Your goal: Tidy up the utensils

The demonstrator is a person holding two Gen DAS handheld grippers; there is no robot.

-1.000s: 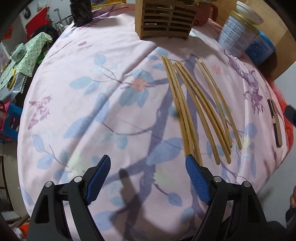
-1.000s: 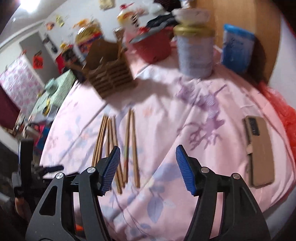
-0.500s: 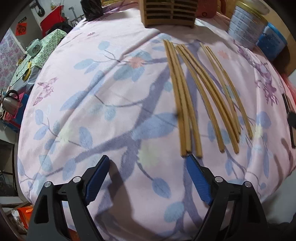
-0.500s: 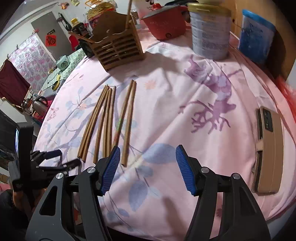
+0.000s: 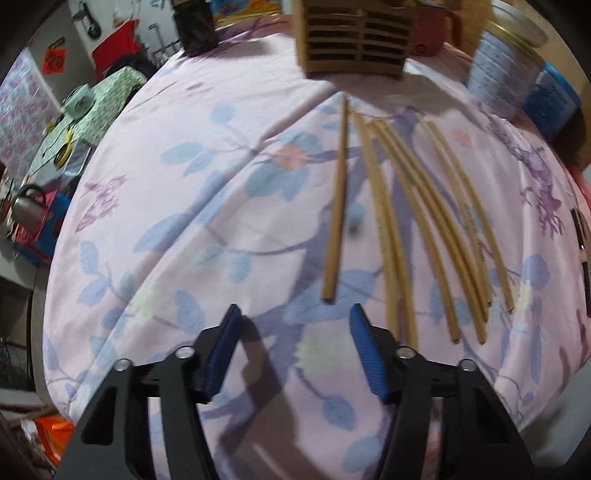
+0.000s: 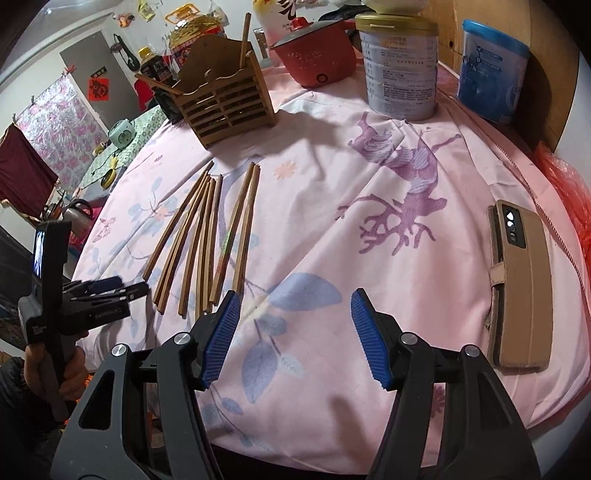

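Observation:
Several bamboo chopsticks [image 5: 413, 221] lie side by side on the pink floral tablecloth [image 5: 184, 206]; they also show in the right wrist view [image 6: 207, 236]. One chopstick [image 5: 337, 206] lies apart at the left of the bunch. A slatted wooden utensil holder [image 6: 225, 107] stands at the back with two chopsticks in it; its front shows in the left wrist view [image 5: 356, 40]. My left gripper [image 5: 293, 332] is open and empty, just before the near end of the separate chopstick; it appears at the left in the right wrist view [image 6: 110, 291]. My right gripper [image 6: 293, 321] is open and empty, right of the chopsticks' near ends.
A tan phone case [image 6: 519, 284] lies at the right. A metal tin [image 6: 400, 66], a blue tub [image 6: 491, 81] and a red pot [image 6: 314, 55] stand at the back. A dark jar [image 5: 195, 29] stands at the back left. The table edge is near.
The left gripper has moved in toward the chopsticks' near ends and its jaws have narrowed a little. The leftmost chopstick now lies apart from the bunch. The right gripper has held nearly still.

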